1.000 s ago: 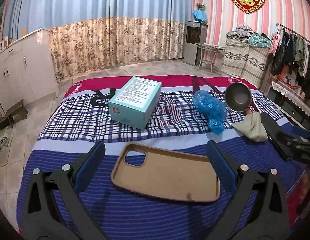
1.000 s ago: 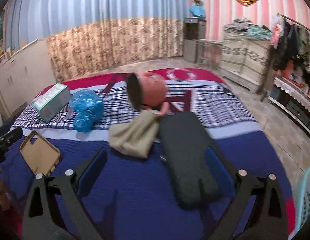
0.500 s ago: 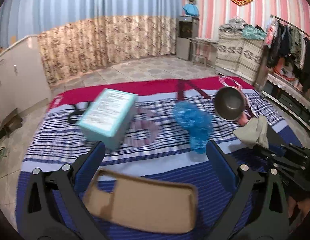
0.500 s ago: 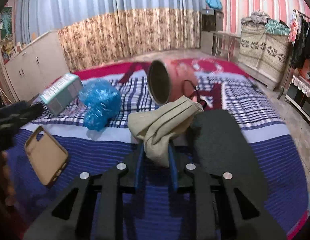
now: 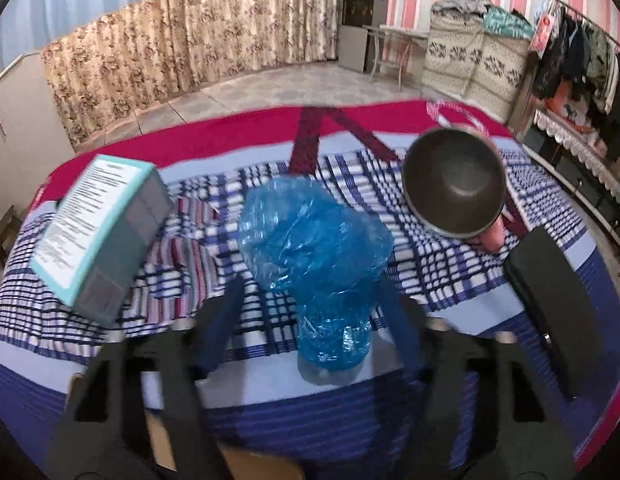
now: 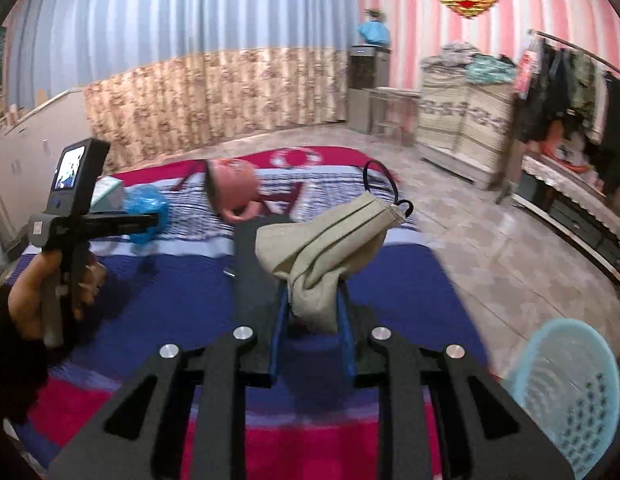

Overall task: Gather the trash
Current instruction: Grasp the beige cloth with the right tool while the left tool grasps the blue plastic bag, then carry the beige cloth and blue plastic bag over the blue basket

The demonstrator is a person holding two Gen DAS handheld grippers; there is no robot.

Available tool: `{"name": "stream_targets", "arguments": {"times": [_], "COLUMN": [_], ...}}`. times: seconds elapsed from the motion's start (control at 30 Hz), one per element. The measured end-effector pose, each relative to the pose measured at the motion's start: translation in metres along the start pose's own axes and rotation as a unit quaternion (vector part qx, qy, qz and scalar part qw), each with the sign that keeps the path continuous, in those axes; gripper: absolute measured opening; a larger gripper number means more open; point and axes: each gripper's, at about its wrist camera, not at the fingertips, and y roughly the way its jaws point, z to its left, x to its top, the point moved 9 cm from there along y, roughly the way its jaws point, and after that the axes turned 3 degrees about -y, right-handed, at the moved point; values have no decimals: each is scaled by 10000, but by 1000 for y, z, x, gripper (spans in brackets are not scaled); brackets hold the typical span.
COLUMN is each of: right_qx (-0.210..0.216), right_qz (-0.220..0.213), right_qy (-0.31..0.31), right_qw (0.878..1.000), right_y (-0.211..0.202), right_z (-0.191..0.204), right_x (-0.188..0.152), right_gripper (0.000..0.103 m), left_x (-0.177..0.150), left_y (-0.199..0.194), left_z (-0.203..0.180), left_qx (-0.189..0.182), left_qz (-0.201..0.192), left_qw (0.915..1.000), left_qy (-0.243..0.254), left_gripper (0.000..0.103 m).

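Beige mask (image 6: 322,248) hangs pinched in my right gripper (image 6: 312,312), lifted toward the blue basket (image 6: 566,392), while my left gripper (image 5: 310,312) straddles the blue plastic bag (image 5: 314,256), unclosed.

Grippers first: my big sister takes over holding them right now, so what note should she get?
Right gripper: shut on the beige face mask, lifted off the bed.
Left gripper: open, fingers either side of the blue plastic bag, not yet gripped.
Light blue basket stands on the floor at the lower right of the right wrist view.
Done: mask picked up.
Left: probably drop the mask in the basket, then grip and bin the bag. The teal box is untouched.
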Motion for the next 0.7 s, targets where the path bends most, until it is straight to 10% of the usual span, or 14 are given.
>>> {"name": "stream_targets", "arguments": {"times": [0.07, 0.17, 0.7], "right_qx": [-178, -391, -1673], "right_qz": [14, 9, -180], "right_qy": [129, 347, 1737], "right_qw": [9998, 9986, 9703], "right_y": [-14, -28, -79], "right_z": [-27, -60, -231], "right_x": [-12, -27, -93], "right_gripper": [23, 23, 23], "left_x": [-6, -7, -22], "left_y": [5, -3, -111], "left_z": [-5, -8, -155], "left_qx": [-107, 36, -853], "left_qz": [145, 10, -807], "left_qw": [9998, 9999, 9896], "left_qy": [46, 159, 835], "left_gripper": [27, 21, 19]}}
